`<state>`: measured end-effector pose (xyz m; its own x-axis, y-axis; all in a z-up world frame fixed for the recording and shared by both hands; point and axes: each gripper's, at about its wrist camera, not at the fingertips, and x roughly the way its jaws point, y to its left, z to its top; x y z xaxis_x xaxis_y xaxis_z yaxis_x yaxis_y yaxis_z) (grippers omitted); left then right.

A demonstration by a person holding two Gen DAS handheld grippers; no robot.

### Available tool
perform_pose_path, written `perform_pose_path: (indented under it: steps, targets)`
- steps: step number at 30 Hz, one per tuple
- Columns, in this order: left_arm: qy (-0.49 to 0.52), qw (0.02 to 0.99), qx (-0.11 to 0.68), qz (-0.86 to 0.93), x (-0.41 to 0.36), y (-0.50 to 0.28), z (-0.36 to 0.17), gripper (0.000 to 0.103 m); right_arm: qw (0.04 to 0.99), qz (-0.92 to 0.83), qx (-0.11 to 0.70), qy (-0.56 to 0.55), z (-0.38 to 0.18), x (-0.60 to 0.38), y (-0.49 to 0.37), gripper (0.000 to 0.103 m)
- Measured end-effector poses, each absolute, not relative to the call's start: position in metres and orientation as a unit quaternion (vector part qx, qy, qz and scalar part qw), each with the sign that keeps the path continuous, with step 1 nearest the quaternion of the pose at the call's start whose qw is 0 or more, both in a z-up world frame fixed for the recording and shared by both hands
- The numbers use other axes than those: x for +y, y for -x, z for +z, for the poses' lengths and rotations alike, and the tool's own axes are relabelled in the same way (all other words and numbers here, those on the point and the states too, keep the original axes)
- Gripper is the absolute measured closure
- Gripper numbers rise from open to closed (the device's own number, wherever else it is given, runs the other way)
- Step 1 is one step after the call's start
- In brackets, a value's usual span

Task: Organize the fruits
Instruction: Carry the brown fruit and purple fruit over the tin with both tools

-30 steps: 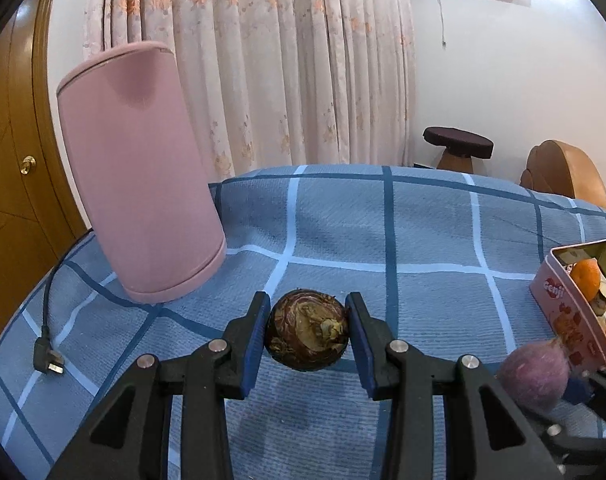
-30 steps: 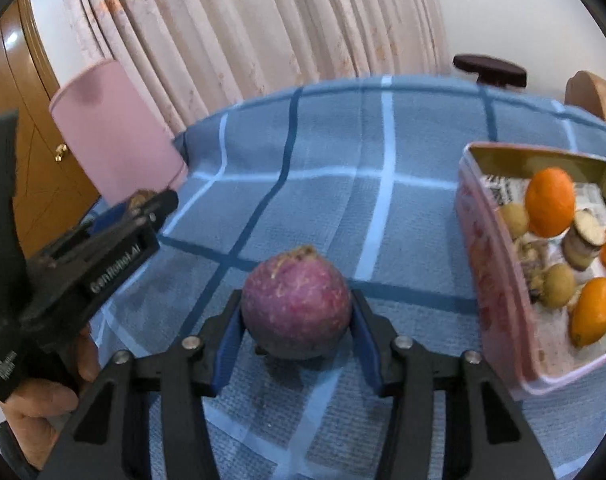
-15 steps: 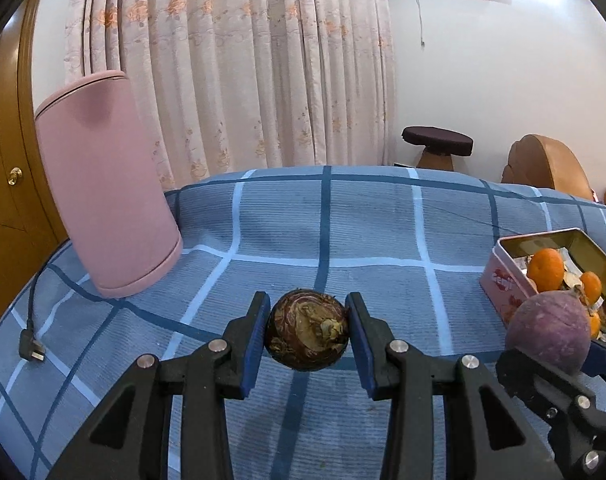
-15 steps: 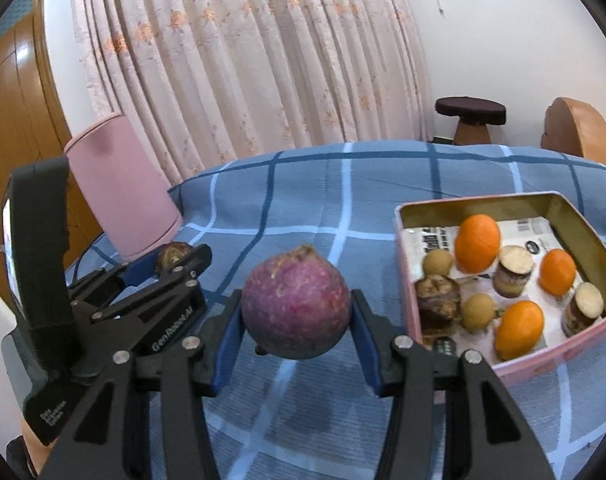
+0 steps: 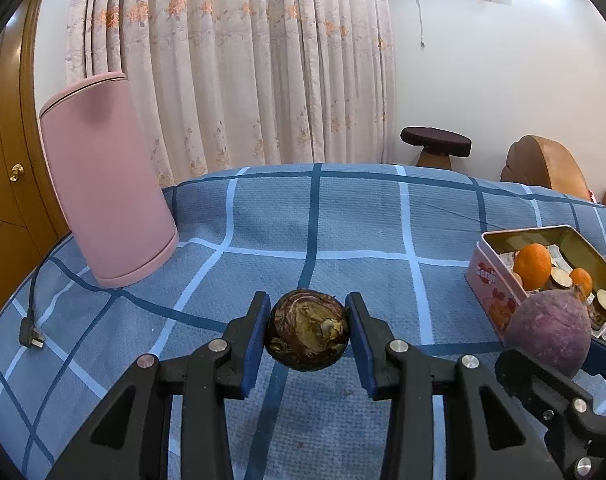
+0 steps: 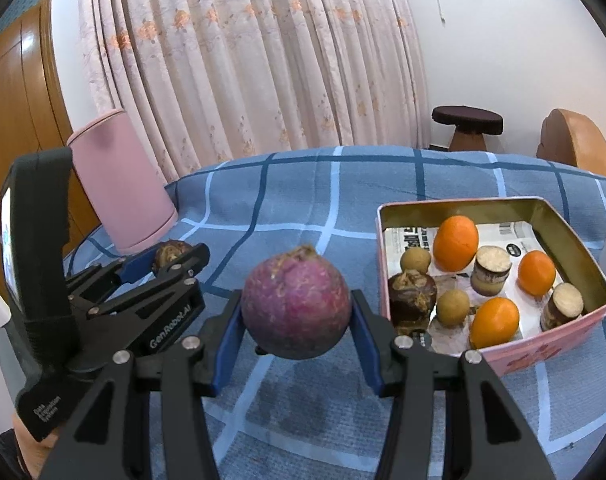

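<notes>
Left wrist view: left gripper [image 5: 307, 336] clamped on the dark brown round fruit [image 5: 307, 334], carried above the blue checked cloth [image 5: 363, 216]; pink tin [image 5: 487, 280] now fuller in sight at the far right than a second ago, so probably closing on the drop-off. Right wrist view: right gripper [image 6: 295, 320] shut around the purple round fruit [image 6: 295, 306], lifted higher than before, with the tin [image 6: 543, 350] just right of it and showing oranges [image 6: 455, 243] inside.

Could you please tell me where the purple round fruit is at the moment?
The purple round fruit is clamped in the right gripper, off the blue checked cloth, just left of the pink tin.
</notes>
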<state>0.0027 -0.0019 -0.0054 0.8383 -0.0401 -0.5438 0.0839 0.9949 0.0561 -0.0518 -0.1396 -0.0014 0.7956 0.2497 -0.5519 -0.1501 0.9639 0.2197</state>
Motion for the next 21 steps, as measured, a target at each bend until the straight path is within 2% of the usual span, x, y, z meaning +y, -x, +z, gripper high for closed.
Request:
perform_pose_path:
  steps: [21]
  targets:
    - [-0.026,0.961,0.271,-0.035,-0.003,0.023,-0.003,0.062,0.957,0.098,0.271,-0.039,0.0,-0.146,0.085,0.05]
